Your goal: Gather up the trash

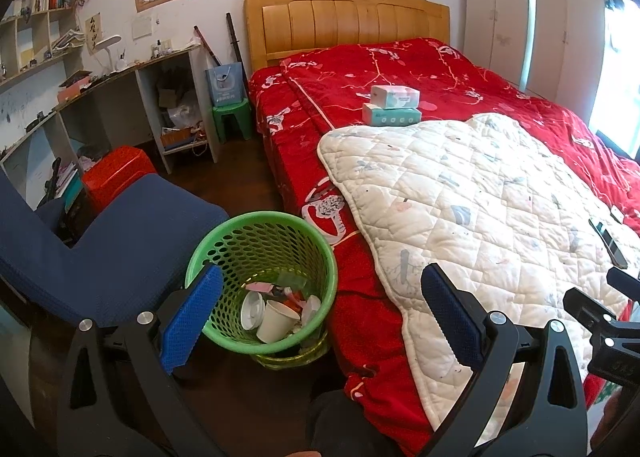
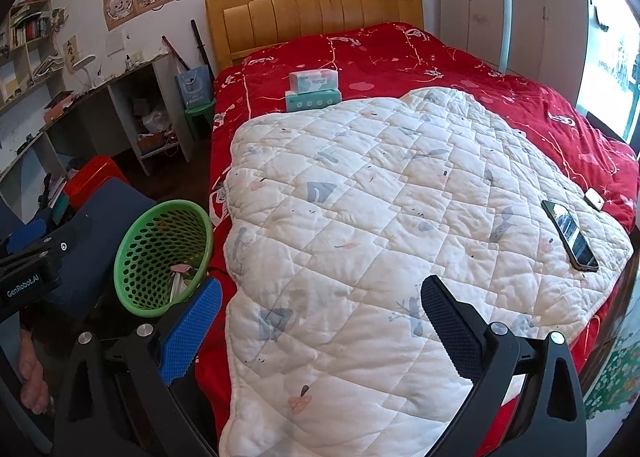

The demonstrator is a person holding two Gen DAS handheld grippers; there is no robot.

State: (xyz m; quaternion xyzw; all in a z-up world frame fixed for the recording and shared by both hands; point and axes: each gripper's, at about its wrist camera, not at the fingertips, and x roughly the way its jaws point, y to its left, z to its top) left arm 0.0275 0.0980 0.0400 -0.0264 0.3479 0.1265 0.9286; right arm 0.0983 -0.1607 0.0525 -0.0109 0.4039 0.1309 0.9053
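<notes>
Green mesh bin [image 1: 260, 281] beside the bed [image 1: 360, 69] already held cups and wrappers [image 1: 276, 309], so collecting looked mostly done imo. Left gripper [image 1: 320, 313] and right gripper [image 2: 320, 321] both hung wide apart, empty. Couldn't spot loose trash on the quilt [image 2: 380, 217].

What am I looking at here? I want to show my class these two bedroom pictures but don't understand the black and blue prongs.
Those prongs are two hand-held grippers, each carrying a wide-angle camera looking along its fingers. One picture comes from the left gripper, one from the right gripper. Both are open and hold nothing. Beside the bed stands a green basket containing a paper cup and other trash. On the white quilt lies a phone; two tissue packs sit on the red bedspread.
</notes>
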